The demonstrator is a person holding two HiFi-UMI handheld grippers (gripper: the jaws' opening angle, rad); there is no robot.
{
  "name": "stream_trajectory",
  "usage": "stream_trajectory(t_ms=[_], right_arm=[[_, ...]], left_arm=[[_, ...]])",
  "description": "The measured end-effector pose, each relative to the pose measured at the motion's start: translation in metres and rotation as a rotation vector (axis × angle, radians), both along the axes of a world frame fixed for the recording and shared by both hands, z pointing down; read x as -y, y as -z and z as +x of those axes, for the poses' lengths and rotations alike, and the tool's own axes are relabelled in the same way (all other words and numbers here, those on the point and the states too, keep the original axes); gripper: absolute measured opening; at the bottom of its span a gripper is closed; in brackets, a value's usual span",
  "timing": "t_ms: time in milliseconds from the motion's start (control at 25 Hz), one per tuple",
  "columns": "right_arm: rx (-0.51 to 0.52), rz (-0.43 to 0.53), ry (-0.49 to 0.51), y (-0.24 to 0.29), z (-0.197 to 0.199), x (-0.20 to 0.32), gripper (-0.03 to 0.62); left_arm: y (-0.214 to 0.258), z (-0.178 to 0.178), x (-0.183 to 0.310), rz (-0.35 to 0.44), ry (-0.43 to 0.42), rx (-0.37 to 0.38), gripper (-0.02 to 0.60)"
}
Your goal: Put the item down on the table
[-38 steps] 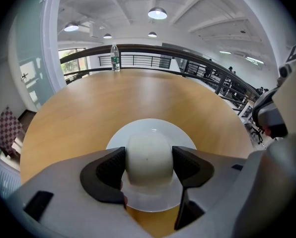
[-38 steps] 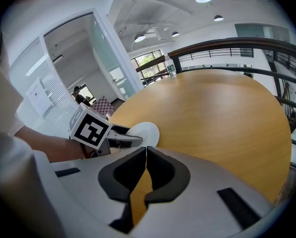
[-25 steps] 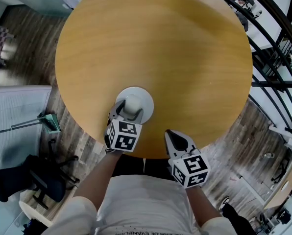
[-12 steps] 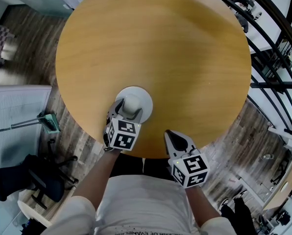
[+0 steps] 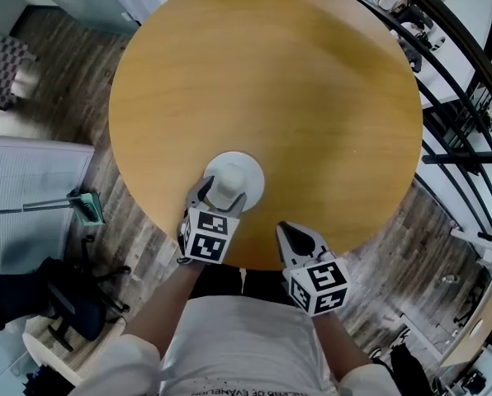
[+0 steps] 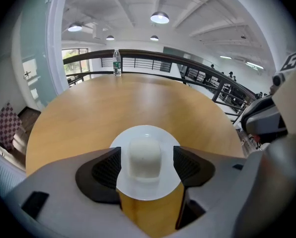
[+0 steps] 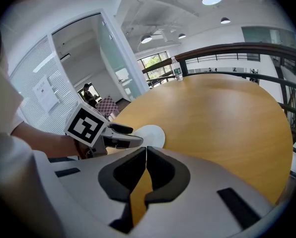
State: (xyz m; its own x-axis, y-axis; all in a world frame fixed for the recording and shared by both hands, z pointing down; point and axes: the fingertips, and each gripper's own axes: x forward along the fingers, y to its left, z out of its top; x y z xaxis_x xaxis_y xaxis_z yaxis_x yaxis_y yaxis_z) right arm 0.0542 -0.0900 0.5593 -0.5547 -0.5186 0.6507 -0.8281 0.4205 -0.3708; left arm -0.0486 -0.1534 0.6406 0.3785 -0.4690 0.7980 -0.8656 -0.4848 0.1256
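item [image 5: 244, 172] at table's [image 5: 312, 97] near edge, left gripper [image 5: 219, 193] astride

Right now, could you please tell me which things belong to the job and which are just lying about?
Job: white item, on the table; left claw, open around its middle.
Lying about: water bottle at the far edge; right claw, shut and empty.

You have the white lid [image 5: 234, 176] lying flat on the counter [image 5: 312, 97] near its close edge, stubby knob upward, between the parted jaws of your left hand-held gripper [image 6: 147, 165].
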Motion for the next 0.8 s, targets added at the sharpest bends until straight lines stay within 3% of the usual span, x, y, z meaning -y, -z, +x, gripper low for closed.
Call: stream_trajectory(t_ms=[200,400,800], right_arm=[[-0.003,0.038,0.031,0.013,-0.01,0.003,0.025],[-0.019,0.068,0.062,0.031,-0.018,-0.002,0.025],[-0.009,0.137,0.091,0.071,-0.035,-0.002,0.025]], left_arm=[[0.031,-0.004,-0.007,0.037,0.017,-0.042,0.325],[0.064,-0.015,-0.029,0.026,0.016,-0.09,0.314],[0.125,-0.036,-0.064,0.099,0.103,-0.184,0.088]])
